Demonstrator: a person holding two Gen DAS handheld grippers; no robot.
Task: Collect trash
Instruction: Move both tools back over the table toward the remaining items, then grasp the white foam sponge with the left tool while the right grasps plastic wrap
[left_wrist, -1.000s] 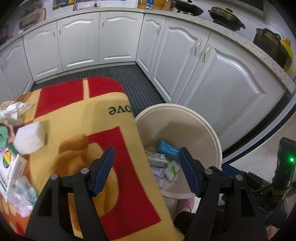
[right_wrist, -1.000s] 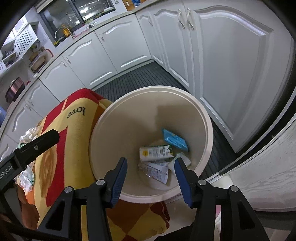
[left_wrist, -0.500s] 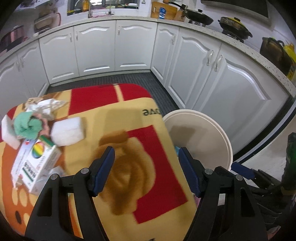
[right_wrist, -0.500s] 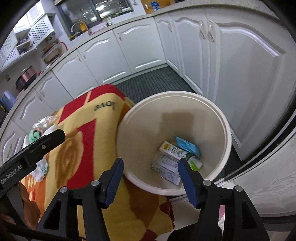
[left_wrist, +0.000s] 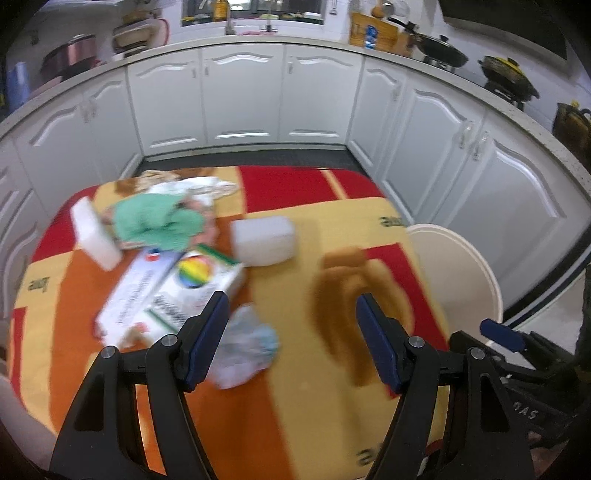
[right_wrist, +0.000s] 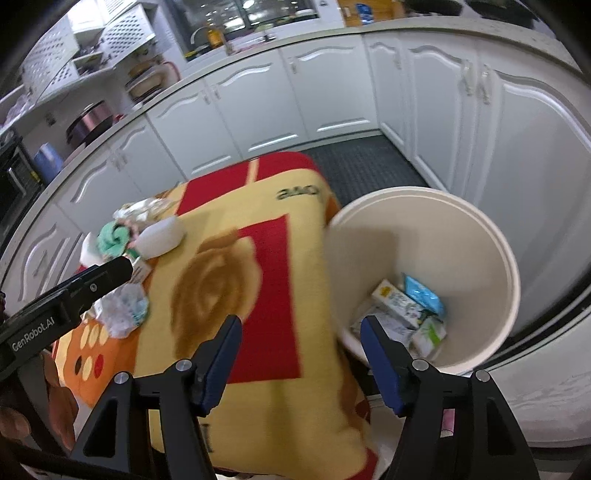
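we hold the left gripper (left_wrist: 291, 317) wide open and empty over a blanket-covered table (left_wrist: 332, 406), a crumpled plastic wrapper (left_wrist: 243, 347) just beside its left finger. boxes (left_wrist: 170, 291), a white block (left_wrist: 264, 240) and a green cloth (left_wrist: 155, 221) crowd the far left corner. our right gripper (right_wrist: 301, 339), also open and empty, hangs near the cream bin (right_wrist: 491, 243) at the table's right edge, trash (right_wrist: 410, 310) already inside.
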